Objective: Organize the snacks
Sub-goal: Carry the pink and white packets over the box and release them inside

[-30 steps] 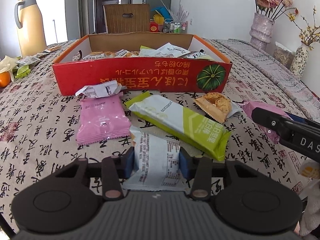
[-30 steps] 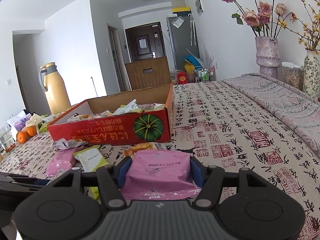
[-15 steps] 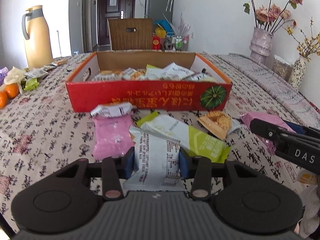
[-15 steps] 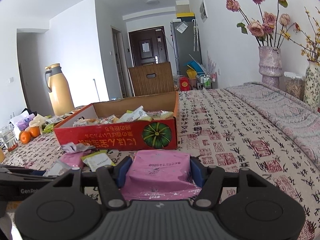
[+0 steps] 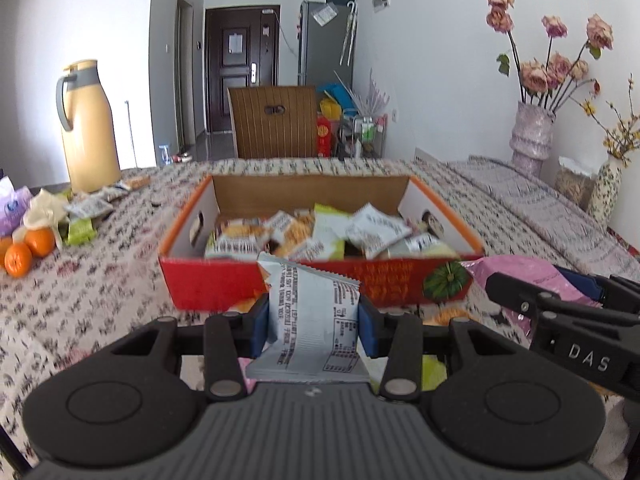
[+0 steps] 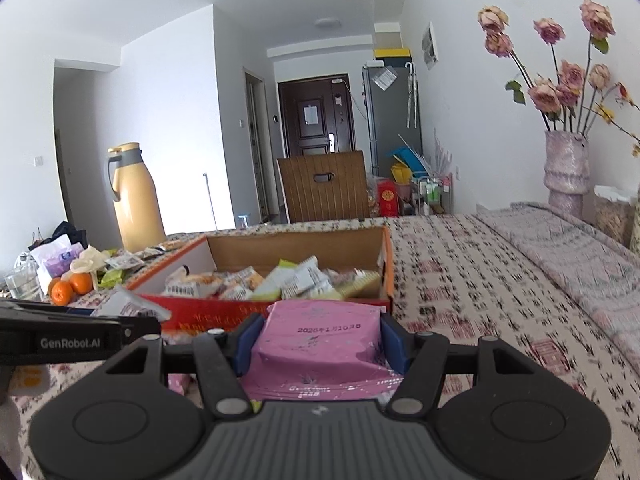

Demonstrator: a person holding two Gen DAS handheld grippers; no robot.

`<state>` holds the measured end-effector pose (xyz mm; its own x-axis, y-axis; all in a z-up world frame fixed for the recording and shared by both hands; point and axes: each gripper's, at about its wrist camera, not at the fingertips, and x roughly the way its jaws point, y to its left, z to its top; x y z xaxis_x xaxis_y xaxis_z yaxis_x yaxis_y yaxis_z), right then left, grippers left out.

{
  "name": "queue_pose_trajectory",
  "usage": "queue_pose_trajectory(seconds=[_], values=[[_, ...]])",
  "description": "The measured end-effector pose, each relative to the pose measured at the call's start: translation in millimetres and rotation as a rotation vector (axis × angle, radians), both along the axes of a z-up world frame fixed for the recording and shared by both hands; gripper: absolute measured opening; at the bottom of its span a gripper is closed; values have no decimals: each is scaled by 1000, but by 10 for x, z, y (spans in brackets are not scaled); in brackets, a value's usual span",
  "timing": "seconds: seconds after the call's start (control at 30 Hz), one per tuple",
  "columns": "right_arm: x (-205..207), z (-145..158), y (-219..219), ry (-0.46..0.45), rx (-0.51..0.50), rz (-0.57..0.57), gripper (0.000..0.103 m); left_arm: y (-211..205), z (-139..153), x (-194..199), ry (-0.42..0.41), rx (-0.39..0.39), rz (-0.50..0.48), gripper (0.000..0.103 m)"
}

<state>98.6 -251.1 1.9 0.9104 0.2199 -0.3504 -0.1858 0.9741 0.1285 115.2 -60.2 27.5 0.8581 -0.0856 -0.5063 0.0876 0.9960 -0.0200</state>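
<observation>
My left gripper [image 5: 314, 326] is shut on a white snack packet [image 5: 310, 320] with black print, held up in front of the red cardboard box [image 5: 208, 286]. My right gripper [image 6: 320, 338] is shut on a pink snack packet [image 6: 320, 344], also just short of the red cardboard box [image 6: 200, 314]. Several snack packets [image 5: 320, 232] fill the box. In the left wrist view the right gripper [image 5: 560, 320] shows at the right with the pink packet [image 5: 528, 276]. The left gripper's finger [image 6: 80, 338] shows at the left of the right wrist view.
A yellow thermos jug [image 5: 86, 128] stands at the far left, with oranges [image 5: 28, 250] and loose packets [image 5: 86, 210] near it. Vases with dried flowers [image 5: 532, 136] stand at the right by the wall. A wooden chair back [image 5: 276, 120] is behind the table. A glass [image 6: 22, 282] sits far left.
Both grippers have risen with their packets and tilted up, so the box's inside now shows. The loose packets on the tablecloth have dropped out of sight below the grippers.
</observation>
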Motion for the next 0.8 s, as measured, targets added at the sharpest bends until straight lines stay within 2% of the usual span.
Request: queue_pose_trajectory(seconds=[0.43,0.8], values=[[566,290,146,-52,-4,4,61,108,322,512,-80,4,32,44],[1255,380,301,-29,-28,-16,61,237,416,1119,-79,-2,80,44]])
